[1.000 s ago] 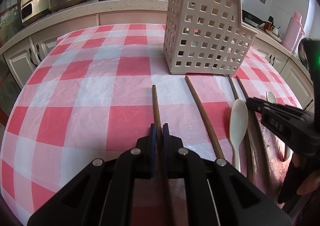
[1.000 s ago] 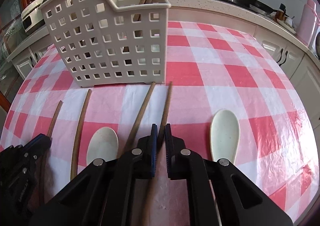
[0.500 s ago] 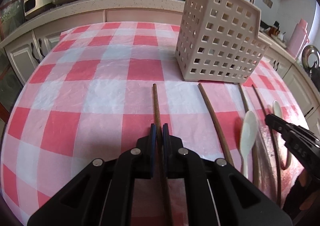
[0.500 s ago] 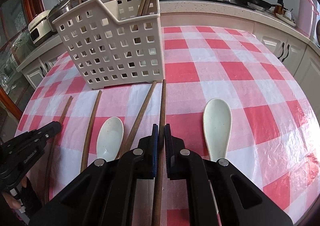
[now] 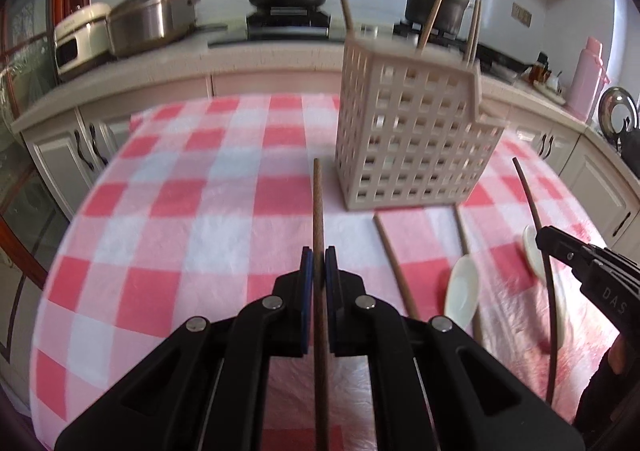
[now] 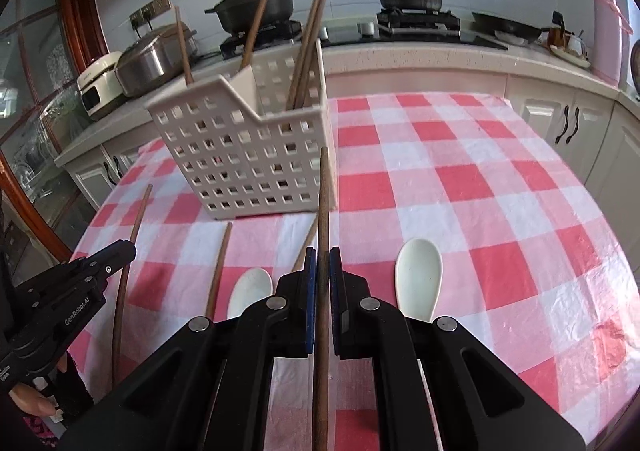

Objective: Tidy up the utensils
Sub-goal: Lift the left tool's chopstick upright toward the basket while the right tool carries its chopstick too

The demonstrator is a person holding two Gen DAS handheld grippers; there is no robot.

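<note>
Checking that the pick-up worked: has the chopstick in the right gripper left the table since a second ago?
Yes. The chopstick in the right gripper has come up: its tip, earlier at the basket's foot, now overlaps the basket's wall.

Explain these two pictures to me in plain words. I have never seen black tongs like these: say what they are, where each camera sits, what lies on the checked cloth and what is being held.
A person holds a hand-held two-finger gripper in each hand; a fisheye camera on each looks along its fingers. One picture is from the left gripper, the other from the right gripper. Each is shut on one wooden chopstick: the left chopstick and the right chopstick. On the red-checked tablecloth stands a perforated plastic basket with chopsticks already in it. In front lie two loose chopsticks and two white spoons.
</note>
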